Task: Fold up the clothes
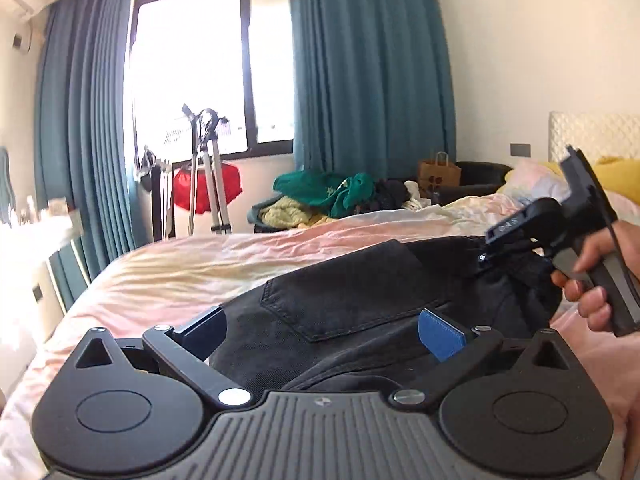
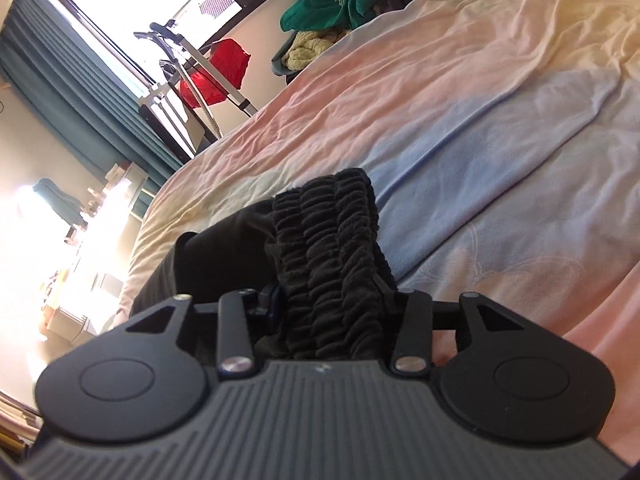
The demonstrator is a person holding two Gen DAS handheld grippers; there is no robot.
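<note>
Black trousers [image 1: 352, 292] lying between the wide-spread left claw [image 1: 320, 332]; right claw [image 2: 332, 300] pinching their gathered waistband [image 2: 332, 240]. Advice: be keeping waistband taut while folding.

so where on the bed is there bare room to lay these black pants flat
Bare sheet lies beyond the black pants, between them and the clothes pile at the far edge, and on the blue-pink stretch right of the right gripper. It is crowded by the pile and near the pillows. The left gripper straddles the pants, open.
</note>
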